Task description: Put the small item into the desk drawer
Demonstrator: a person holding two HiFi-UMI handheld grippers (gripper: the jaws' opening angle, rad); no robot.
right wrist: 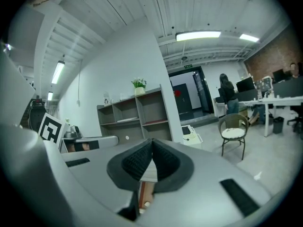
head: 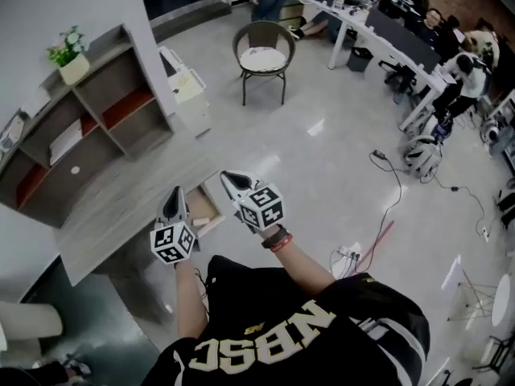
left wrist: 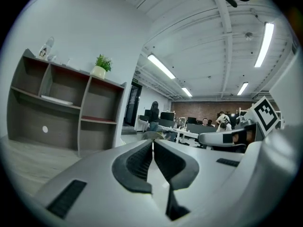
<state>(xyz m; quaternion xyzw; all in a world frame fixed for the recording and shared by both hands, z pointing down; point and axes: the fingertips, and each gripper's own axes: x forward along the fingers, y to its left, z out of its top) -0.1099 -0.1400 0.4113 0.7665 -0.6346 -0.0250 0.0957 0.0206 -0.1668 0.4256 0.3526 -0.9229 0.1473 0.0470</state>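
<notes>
I stand at a grey wood-grain desk (head: 113, 215). Its drawer (head: 208, 210) is pulled open at the right end and shows a light wooden inside. My left gripper (head: 174, 195) hovers just left of the drawer, shut with nothing in it (left wrist: 152, 148). Just right of the drawer hangs my right gripper (head: 228, 177), also shut and empty (right wrist: 151, 148). A strip of the drawer (right wrist: 142, 193) shows below its pads. A small white round thing (head: 75, 170) lies in a lower compartment of the shelf unit (head: 88, 131) on the desk.
A potted plant (head: 68, 53) tops the shelf unit. A low white cabinet (head: 187, 91) and a chair (head: 263, 55) stand beyond the desk. Cables and a power strip (head: 354, 254) lie on the floor to my right. Long desks with people (head: 451, 55) stand at the far right.
</notes>
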